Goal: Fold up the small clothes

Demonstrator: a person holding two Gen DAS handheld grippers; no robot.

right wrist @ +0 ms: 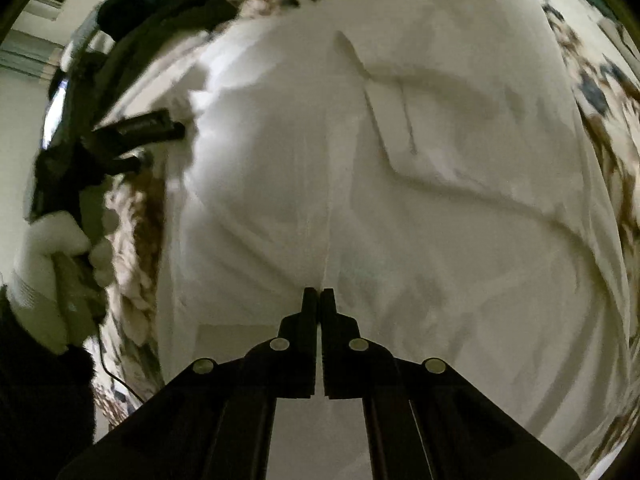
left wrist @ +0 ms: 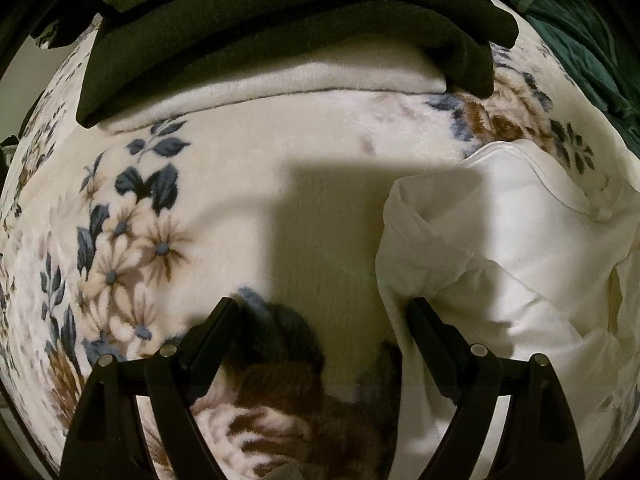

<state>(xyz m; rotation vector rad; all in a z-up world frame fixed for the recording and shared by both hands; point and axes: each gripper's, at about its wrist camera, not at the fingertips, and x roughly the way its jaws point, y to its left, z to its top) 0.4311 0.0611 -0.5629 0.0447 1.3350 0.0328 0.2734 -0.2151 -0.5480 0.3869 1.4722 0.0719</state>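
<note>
White garment (right wrist: 400,184) lies rumpled and creased on the floral blanket (left wrist: 248,184), near a stack of folded clothes (left wrist: 280,40). The left claw (left wrist: 320,312) stands apart beside its edge; the right claw (right wrist: 318,294) is together, seemingly pinching cloth. A thin pinch could slip, dragging the fold crooked.

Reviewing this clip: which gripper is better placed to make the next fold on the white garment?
Probably right: the right gripper is shut at a crease of the white garment; the left gripper hangs open at its edge, over the blanket.
</note>
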